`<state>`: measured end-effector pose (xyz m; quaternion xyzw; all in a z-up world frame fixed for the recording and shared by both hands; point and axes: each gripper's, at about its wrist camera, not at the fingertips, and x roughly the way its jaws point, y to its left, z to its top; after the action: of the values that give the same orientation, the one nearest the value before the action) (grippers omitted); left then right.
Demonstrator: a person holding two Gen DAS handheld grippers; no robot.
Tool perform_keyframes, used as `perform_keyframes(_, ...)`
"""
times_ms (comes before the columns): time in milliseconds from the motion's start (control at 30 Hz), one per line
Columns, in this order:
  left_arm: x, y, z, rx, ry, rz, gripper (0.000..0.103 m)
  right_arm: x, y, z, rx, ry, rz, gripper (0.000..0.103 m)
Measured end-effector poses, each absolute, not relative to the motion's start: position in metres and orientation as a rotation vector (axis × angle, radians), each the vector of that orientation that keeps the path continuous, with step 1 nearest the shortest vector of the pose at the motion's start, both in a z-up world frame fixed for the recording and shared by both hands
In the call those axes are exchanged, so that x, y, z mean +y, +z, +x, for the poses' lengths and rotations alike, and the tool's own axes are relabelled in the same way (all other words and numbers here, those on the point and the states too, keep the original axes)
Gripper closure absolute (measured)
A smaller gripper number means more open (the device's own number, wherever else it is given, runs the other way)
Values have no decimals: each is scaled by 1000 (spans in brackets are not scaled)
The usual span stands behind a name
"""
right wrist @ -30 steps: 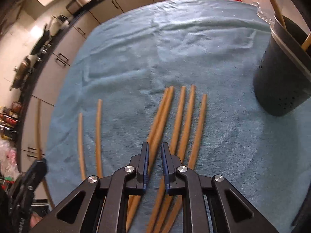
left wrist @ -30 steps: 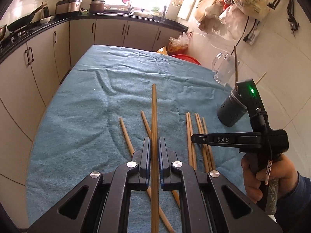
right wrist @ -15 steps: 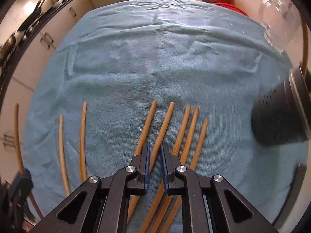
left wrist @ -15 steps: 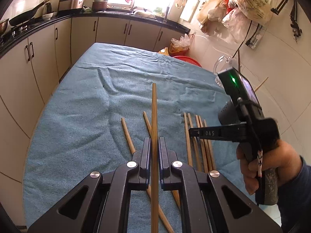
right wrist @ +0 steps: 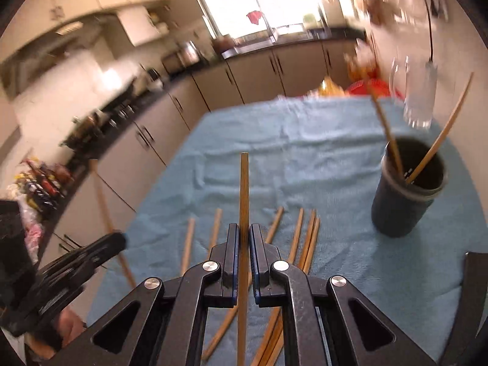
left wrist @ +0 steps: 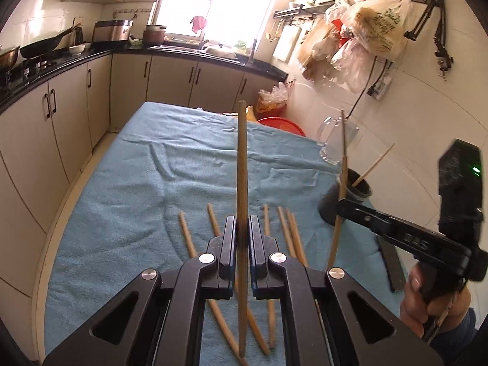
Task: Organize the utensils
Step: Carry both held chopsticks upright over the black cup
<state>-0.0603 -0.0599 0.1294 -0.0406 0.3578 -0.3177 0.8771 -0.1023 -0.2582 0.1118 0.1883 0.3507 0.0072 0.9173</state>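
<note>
Chopsticks point(left wrist: 285, 228) mostly lie loose on the blue cloth point(left wrist: 122, 213), while two stand in the dark holder point(right wrist: 405, 195), so the sorting looks barely begun. Left gripper point(left wrist: 242, 244) and right gripper point(right wrist: 243, 247) each clamp one stick; the blurred right view probably shows five or six left.

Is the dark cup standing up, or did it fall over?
Standing up. The dark cup sits on the blue cloth with its open mouth on top, and two chopsticks lean out of it.

Home kitchen, cabinets point(left wrist: 170, 76), wok point(left wrist: 42, 48), sink point(left wrist: 213, 50)
</note>
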Motion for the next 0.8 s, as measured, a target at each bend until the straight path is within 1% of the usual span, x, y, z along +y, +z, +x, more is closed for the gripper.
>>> perform_keyframes(233,-68,142,-78,724,-671,-66,96,-247,140,-155,523,31,368,96)
perform_keyframes(800,-89,163,-103,693,-689,-14,96,-279,154,-206,419,6,440,96)
